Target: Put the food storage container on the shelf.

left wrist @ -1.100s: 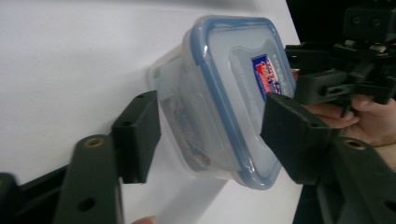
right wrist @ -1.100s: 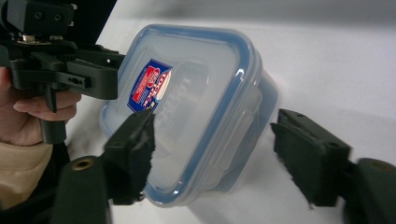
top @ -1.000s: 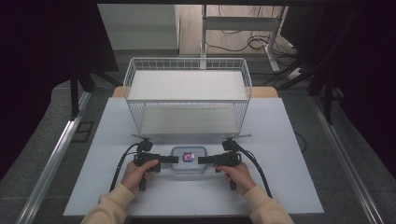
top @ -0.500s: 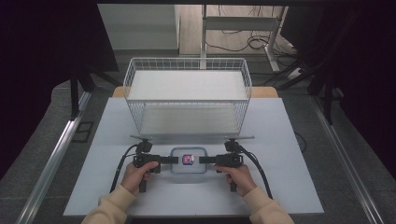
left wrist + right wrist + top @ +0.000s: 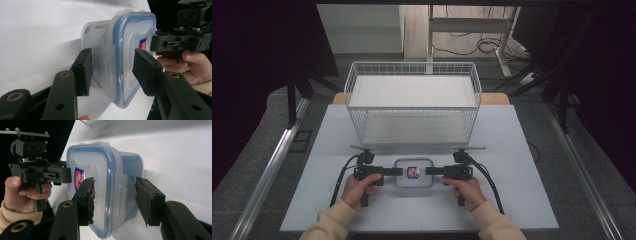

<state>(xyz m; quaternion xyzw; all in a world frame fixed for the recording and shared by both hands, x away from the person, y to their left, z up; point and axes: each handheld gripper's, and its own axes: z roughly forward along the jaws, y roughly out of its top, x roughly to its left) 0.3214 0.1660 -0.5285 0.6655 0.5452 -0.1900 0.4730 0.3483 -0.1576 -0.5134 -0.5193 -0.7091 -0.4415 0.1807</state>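
Observation:
A clear lidded container (image 5: 413, 172) with a blue seal and a red-blue label lies flat on the white table (image 5: 522, 150), near the front. My left gripper (image 5: 398, 171) grips its left end and my right gripper (image 5: 428, 171) its right end. In the left gripper view the jaws (image 5: 113, 67) clamp the side latch flap of the container (image 5: 125, 50), one pad under it and one on the lid. In the right gripper view the jaws (image 5: 115, 192) pinch the opposite flap of the container (image 5: 100, 165) in the same manner. Both pairs of jaws have just been closing on it.
A white wire basket (image 5: 412, 65) with a white floor stands behind the container, across the middle of the table. A thin rod (image 5: 472, 147) lies in front of the basket. Cables trail from both grippers toward the table's front edge.
Both hands and the container stay where they were. In the high view the jaws' closing is too slight to make out.

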